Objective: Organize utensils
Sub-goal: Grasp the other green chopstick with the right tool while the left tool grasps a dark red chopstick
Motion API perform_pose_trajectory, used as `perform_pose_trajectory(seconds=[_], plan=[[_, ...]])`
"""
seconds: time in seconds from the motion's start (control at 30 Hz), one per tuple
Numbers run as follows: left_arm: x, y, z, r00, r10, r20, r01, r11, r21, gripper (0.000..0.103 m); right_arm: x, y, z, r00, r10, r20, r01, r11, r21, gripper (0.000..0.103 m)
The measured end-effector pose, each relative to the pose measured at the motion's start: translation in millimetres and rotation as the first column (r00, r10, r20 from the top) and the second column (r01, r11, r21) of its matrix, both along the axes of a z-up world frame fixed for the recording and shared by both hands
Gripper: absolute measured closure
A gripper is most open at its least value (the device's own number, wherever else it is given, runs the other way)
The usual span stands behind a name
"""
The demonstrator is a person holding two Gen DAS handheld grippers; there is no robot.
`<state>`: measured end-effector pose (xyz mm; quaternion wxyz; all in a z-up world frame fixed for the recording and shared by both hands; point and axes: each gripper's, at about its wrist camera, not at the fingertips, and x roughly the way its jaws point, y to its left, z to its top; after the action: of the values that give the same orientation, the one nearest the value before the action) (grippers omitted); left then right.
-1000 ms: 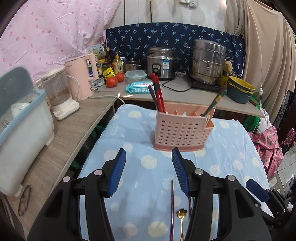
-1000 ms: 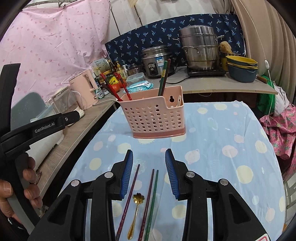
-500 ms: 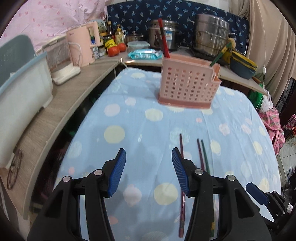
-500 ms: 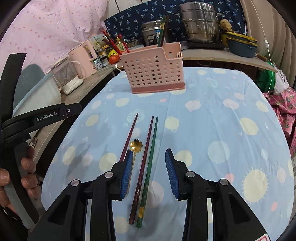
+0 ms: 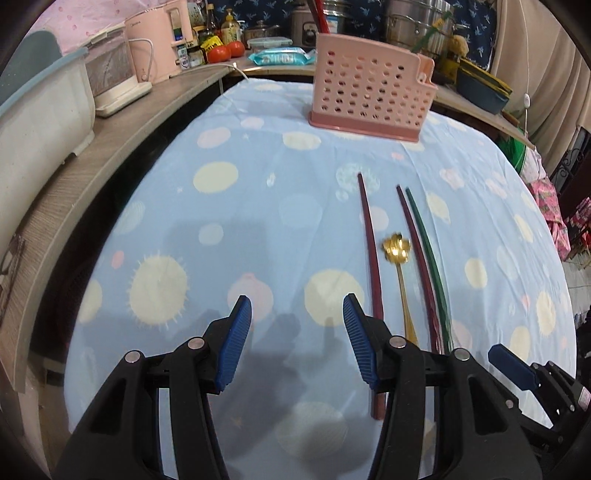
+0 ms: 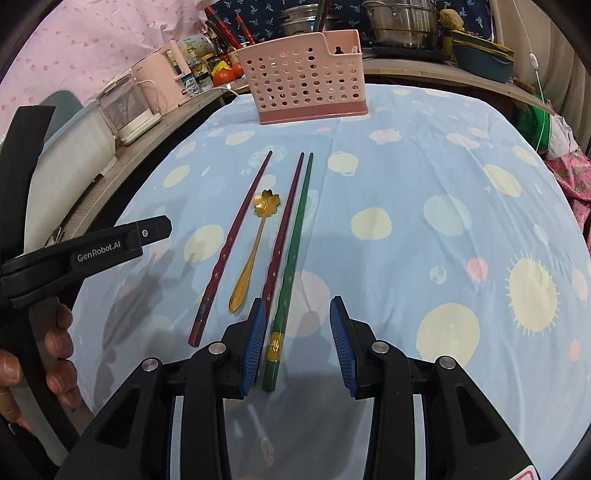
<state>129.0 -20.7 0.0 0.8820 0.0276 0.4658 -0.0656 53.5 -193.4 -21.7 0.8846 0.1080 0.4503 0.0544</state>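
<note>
A pink perforated utensil holder (image 5: 371, 99) (image 6: 308, 77) stands at the far end of the blue spotted cloth, with chopsticks sticking out of it. On the cloth lie two dark red chopsticks (image 6: 236, 236) (image 6: 284, 221), a gold flower-bowl spoon (image 6: 266, 202) between them, and a green chopstick (image 6: 293, 251). My right gripper (image 6: 297, 306) is open, low over the green chopstick's handle end, which lies between the jaws untouched. My left gripper (image 5: 296, 302) is open over bare cloth, just left of the leftmost red chopstick (image 5: 370, 243).
A wooden counter (image 5: 122, 129) runs along the left with a white dish rack (image 5: 40, 110) and a pink kettle (image 5: 159, 44). Pots (image 6: 402, 22) and stacked bowls (image 6: 484, 59) stand behind the holder. A hand (image 6: 59, 354) holds the left gripper.
Both grippers have come down and tipped toward the cloth. The holder has slid up in both views and the loose utensils now lie close by the fingers. The jaws have kept their width.
</note>
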Motion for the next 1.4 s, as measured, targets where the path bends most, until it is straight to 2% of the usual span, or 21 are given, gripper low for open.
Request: perform_pose_trajectory(seconds=[0.47, 0.73, 1.1, 1.23, 1.33, 1.4], plan=[[-24, -6, -15, 0.999, -0.044, -0.032, 0.044, 0.999, 0.003, 0.054, -13, 7, -17, 0.999, 0.023, -0.040, -0.023, 1.000, -0.008, 0.071], [-34, -14, -20, 0.996, -0.075, -0.036, 0.076, 0.997, 0.011, 0.051, -14, 6, -20, 0.999, 0.009, -0.040, -0.011, 0.999, -0.039, 0.083], [-39, -25, -23, 0.990, -0.133, -0.037, 0.133, 0.991, 0.005, 0.051, -14, -1, -21, 0.999, -0.011, -0.043, 0.010, 0.999, -0.031, 0.094], [-39, -30, -28, 0.988, -0.145, -0.051, 0.146, 0.989, 0.007, 0.052, -13, -1, -22, 0.999, -0.010, -0.042, 0.009, 0.999, -0.033, 0.095], [-40, -31, -32, 0.986, -0.149, -0.068, 0.150, 0.989, 0.007, 0.059, -13, -1, -22, 0.999, -0.011, -0.043, 0.009, 0.999, -0.030, 0.095], [-40, -32, -33, 0.986, -0.154, -0.061, 0.155, 0.988, 0.016, 0.068, -13, -1, -22, 0.999, -0.010, -0.042, 0.009, 0.999, -0.031, 0.095]])
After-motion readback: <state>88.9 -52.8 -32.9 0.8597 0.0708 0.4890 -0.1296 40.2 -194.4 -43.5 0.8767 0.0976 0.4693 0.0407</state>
